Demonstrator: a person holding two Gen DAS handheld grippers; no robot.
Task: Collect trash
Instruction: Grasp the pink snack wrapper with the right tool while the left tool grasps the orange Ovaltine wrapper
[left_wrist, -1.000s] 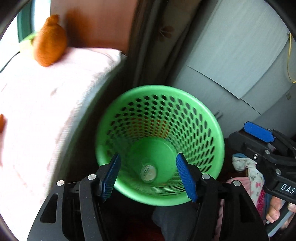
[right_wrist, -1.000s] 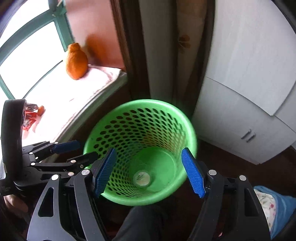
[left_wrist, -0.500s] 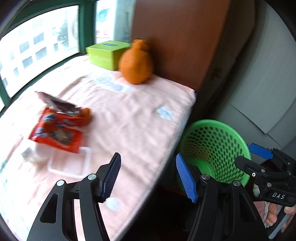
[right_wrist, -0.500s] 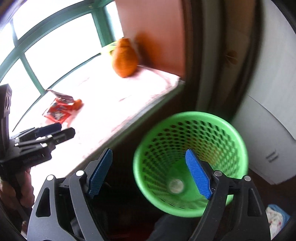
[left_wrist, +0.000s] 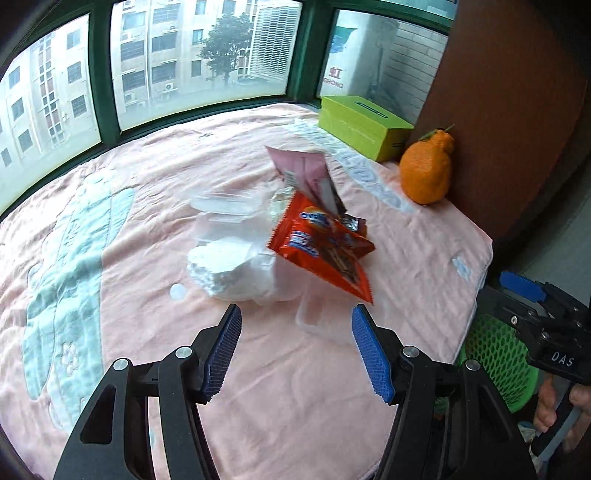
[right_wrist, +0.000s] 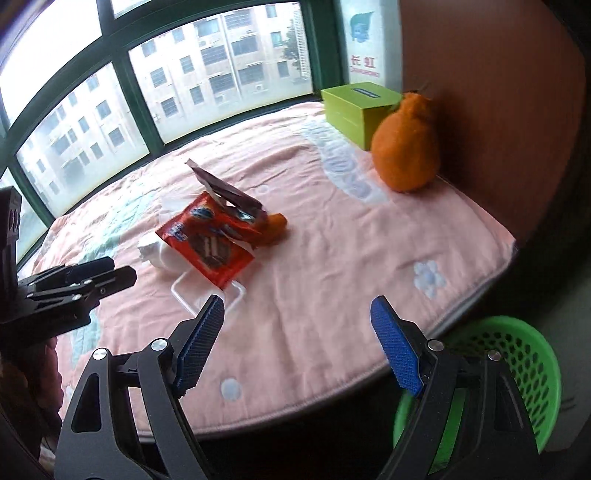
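Note:
A pile of trash lies on the pink blanket (left_wrist: 147, 229): an orange-red snack wrapper (left_wrist: 325, 247), a pink and dark wrapper (left_wrist: 310, 173), crumpled white plastic (left_wrist: 229, 266) and a clear plastic tray (left_wrist: 314, 314). The pile also shows in the right wrist view, with the snack wrapper (right_wrist: 207, 240) and the clear tray (right_wrist: 207, 291). My left gripper (left_wrist: 295, 350) is open and empty, just short of the pile. My right gripper (right_wrist: 295, 347) is open and empty, over the blanket's front edge. The green perforated bin (right_wrist: 517, 354) stands on the floor at the right, below the ledge.
A large orange fruit (left_wrist: 426, 173) and a lime-green box (left_wrist: 365, 125) stand at the back right by a brown wall. Green-framed windows run along the back. The blanket's edge (right_wrist: 369, 384) drops to a dark floor. The bin also shows in the left wrist view (left_wrist: 495, 354).
Both grippers have swung from over the green bin up and left to the blanket. The trash pile now lies right in front of the left gripper. Both stay open.

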